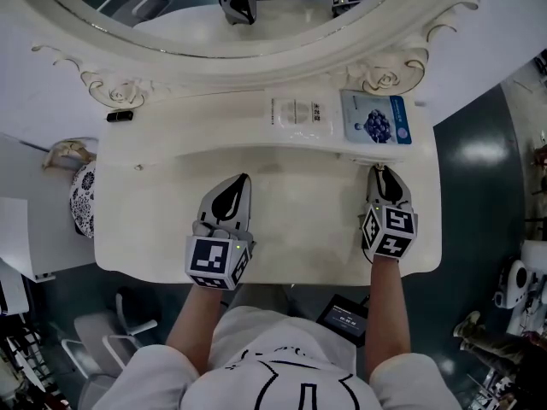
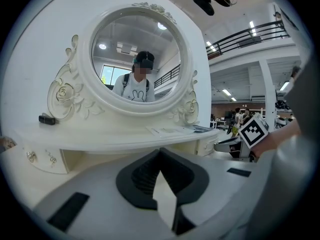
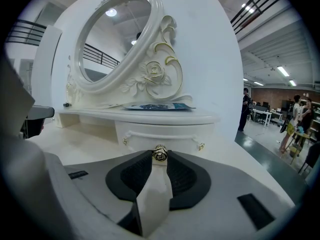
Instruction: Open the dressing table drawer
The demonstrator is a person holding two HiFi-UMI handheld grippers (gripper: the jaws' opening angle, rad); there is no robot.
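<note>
The white dressing table [image 1: 299,246] has a small drawer [image 3: 165,133] under the right end of its raised shelf. In the right gripper view a gold knob [image 3: 159,154] on the drawer's front sits between my right gripper's [image 3: 159,156] fingertips, which close on it. In the head view the right gripper [image 1: 379,172] points under the shelf, and the drawer is hidden there. My left gripper [image 1: 244,180] rests over the middle of the tabletop, shut with nothing in it. In the left gripper view it [image 2: 160,150] faces the mirror, well short of the shelf.
An oval mirror [image 1: 256,7] in a carved frame stands at the back. On the shelf lie a white packet [image 1: 297,115], a blue sachet [image 1: 376,118] and a small black thing [image 1: 120,116]. A second small drawer [image 2: 45,159] is under the shelf's left end. A patterned plate [image 1: 81,199] lies off the table's left edge.
</note>
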